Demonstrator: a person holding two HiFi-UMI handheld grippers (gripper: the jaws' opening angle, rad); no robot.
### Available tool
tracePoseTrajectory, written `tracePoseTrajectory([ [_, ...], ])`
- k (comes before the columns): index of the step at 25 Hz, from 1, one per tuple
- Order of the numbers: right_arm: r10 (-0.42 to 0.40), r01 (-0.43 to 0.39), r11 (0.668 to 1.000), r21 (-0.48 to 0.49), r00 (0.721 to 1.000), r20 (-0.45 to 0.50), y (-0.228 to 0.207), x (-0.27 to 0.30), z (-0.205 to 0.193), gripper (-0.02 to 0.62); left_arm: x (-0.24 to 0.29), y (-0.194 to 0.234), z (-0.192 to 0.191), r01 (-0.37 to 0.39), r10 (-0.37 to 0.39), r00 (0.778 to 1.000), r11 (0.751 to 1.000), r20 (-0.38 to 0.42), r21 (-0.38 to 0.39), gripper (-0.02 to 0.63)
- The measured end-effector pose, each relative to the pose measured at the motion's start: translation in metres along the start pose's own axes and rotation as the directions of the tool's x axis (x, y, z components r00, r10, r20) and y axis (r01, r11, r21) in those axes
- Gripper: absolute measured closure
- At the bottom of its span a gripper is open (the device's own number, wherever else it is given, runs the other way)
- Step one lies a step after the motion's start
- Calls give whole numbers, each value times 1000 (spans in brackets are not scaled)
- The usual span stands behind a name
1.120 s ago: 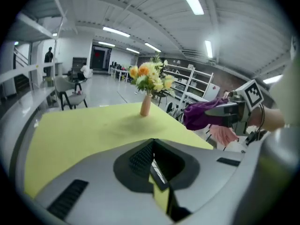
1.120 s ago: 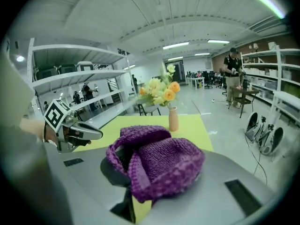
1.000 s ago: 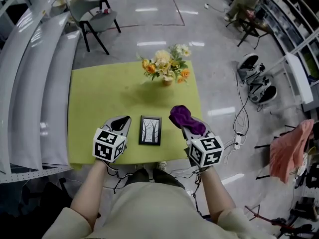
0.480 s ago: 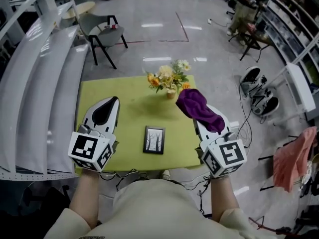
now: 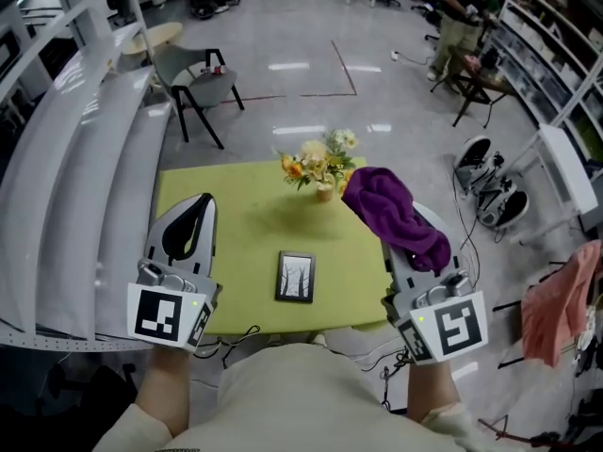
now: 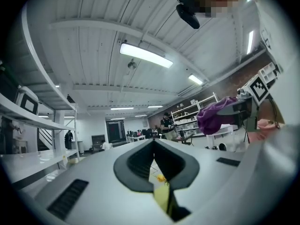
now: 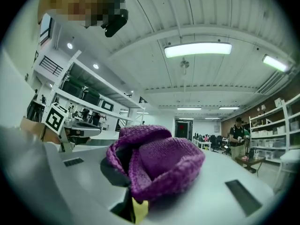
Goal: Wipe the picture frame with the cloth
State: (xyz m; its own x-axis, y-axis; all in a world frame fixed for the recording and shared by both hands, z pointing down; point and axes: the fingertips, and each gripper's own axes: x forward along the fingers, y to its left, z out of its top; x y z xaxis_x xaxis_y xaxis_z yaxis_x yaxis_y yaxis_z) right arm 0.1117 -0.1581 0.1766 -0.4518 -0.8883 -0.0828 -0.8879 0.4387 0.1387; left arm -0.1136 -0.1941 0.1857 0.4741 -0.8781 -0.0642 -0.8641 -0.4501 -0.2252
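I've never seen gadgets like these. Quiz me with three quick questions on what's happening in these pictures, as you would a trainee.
1. True or false: the purple cloth is touching the picture frame.
2. What is the right gripper holding? A) the frame B) the cloth C) nothing
3. Fill in: the frame lies flat on the ___ table, nearer the person than the flowers.
Key: 1 false; 2 B; 3 green.
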Motion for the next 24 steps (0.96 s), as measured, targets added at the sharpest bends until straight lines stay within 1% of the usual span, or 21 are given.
tracePoseTrajectory([
  [3,1,0,1000,10,1000,-16,3,-4,-9,500,-5,-6,-6,7,-7,1000,1000,-10,-4,598],
  [7,-9,11,999,31,998,-65,5,-7,-33,500,-11,-16,-19,18,-19,999,1000,-37,-13,598],
  [11,-3,8,999,51,995,-100,7,-6,-47,500,-16,-17,-25,10,-11,999,1000,-48,-22,598],
  [24,-3,6,999,32,996,-87,13,-12,-35,500,-31,-19,-22,5,-6,998,1000,-56,-20,598],
])
